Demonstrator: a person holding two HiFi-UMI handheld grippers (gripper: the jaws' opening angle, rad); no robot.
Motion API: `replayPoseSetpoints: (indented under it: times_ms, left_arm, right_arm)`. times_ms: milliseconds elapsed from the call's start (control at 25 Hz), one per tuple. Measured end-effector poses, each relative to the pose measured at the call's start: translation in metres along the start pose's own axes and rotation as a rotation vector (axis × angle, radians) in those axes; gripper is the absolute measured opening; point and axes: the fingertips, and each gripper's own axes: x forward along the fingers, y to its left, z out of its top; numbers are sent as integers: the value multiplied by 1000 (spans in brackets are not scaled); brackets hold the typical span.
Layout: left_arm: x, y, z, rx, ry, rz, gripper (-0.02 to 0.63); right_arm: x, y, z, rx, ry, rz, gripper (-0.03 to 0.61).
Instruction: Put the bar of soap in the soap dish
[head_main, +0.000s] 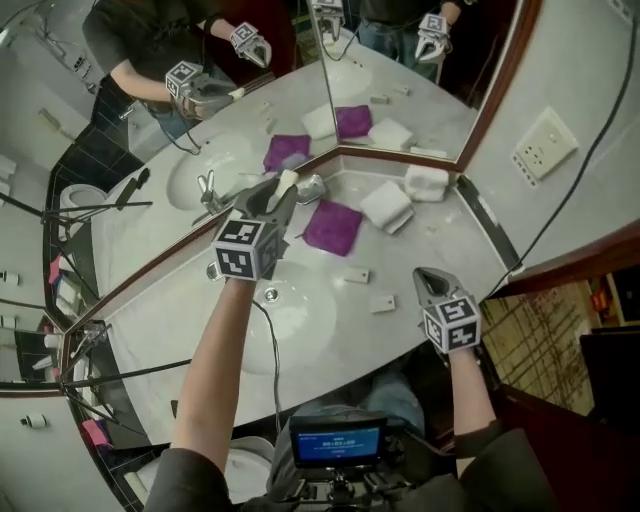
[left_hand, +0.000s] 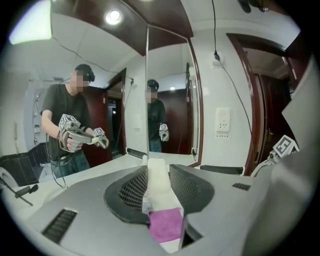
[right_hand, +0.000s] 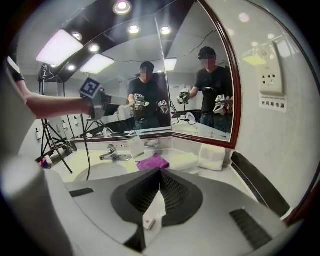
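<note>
Countertop (head_main: 440, 262): white, smooth, glossy, stone look. Faucet (right_hand: 111, 154): shiny metal. Purple cloth (head_main: 332, 226): soft, matt. Folded towels (head_main: 387, 205): white cloth. Bar of soap (left_hand: 159, 175): cream, matt. Mirror frame (head_main: 492, 90): dark polished wood.

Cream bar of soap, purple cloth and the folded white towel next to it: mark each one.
cream bar of soap (left_hand: 159, 181): left gripper view, its middle, between the jaws.
purple cloth (head_main: 333, 226): head view, centre of the cloth.
folded white towel (head_main: 386, 204): head view, its top face.

bathroom, sink (head_main: 300, 312), faucet (right_hand: 111, 154), corner mirrors (head_main: 420, 100)
</note>
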Motion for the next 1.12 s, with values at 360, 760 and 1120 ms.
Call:
replayPoseSetpoints:
  times_ms: [360, 760, 1120]
  left_arm:
    - [-91, -15, 18, 52, -133, 80, 130]
    - [-98, -75, -74, 31, -10, 55, 130]
    - [-72, -127, -170, -16, 75, 65, 3]
  right_arm:
    - [-4, -16, 45, -46, -29, -21, 20]
    - [9, 4, 86, -173, -60, 47, 20]
    - [13, 13, 109, -246, -71, 92, 20]
